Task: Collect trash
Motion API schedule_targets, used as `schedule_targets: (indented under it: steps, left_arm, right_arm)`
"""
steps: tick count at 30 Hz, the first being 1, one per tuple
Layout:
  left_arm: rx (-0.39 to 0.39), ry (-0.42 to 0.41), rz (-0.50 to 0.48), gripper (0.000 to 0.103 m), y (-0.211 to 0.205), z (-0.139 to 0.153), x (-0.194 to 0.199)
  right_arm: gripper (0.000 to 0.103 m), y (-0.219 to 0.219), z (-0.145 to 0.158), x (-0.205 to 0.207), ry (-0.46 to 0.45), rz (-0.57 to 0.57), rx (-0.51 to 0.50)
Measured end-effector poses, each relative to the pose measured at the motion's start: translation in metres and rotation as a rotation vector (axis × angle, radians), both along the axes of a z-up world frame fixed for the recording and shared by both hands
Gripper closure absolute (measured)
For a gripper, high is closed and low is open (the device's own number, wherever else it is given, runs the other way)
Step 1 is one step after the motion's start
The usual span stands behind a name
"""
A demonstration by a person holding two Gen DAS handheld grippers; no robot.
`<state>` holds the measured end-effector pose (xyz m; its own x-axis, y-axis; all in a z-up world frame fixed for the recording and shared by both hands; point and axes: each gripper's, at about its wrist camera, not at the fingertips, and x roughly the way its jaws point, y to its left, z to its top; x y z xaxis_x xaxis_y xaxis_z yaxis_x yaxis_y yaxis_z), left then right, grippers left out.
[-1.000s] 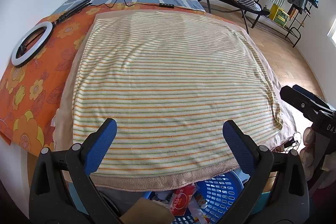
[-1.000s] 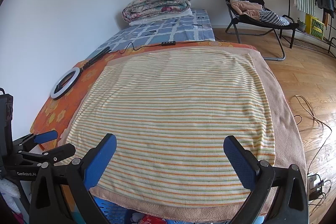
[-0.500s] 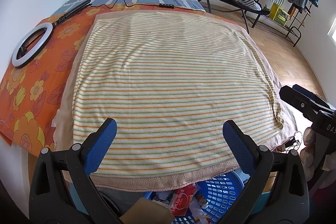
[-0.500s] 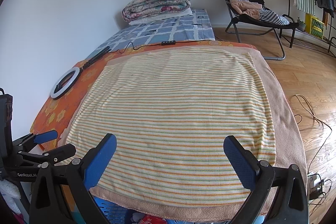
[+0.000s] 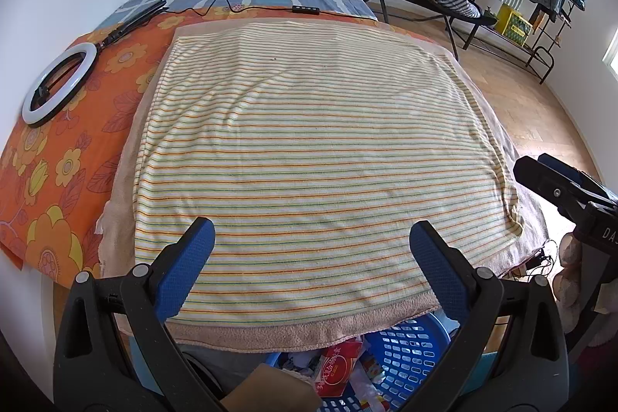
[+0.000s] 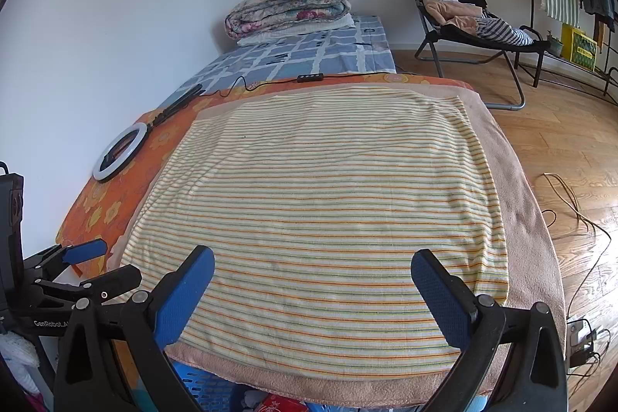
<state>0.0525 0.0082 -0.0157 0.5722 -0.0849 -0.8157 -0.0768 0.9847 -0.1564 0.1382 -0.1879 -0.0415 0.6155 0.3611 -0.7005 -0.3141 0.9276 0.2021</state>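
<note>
Hovering unchanged over the striped towel [image 5: 309, 157], left gripper [image 5: 311, 257] and right gripper [image 6: 313, 280] keep jaws wide, empty.

Striped towel [image 5: 309, 157] on bed; ring light [image 5: 58, 82] left; basket [image 5: 401, 358], apparently holding wrappers, below near edge.

Blk hand-held gripper [image 5: 311, 250] (blue pads [image 5: 185, 267]).

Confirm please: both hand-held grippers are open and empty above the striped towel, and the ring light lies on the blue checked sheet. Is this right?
Not entirely. The ring light lies on the orange flowered sheet, not the blue checked one; the left wrist view shows it. The rest holds: the left hand-held gripper and right hand-held gripper are open and empty above the striped towel.
</note>
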Motion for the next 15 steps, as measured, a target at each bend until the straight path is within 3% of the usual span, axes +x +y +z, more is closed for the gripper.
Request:
schedule_targets:
  steps: [15]
  left_arm:
    - [0.008,0.000,-0.004,0.001,0.0007,-0.0004,0.0003]
  right_arm:
    - [0.000,-0.0002,-0.0006,0.0003,0.002,0.000,0.001]
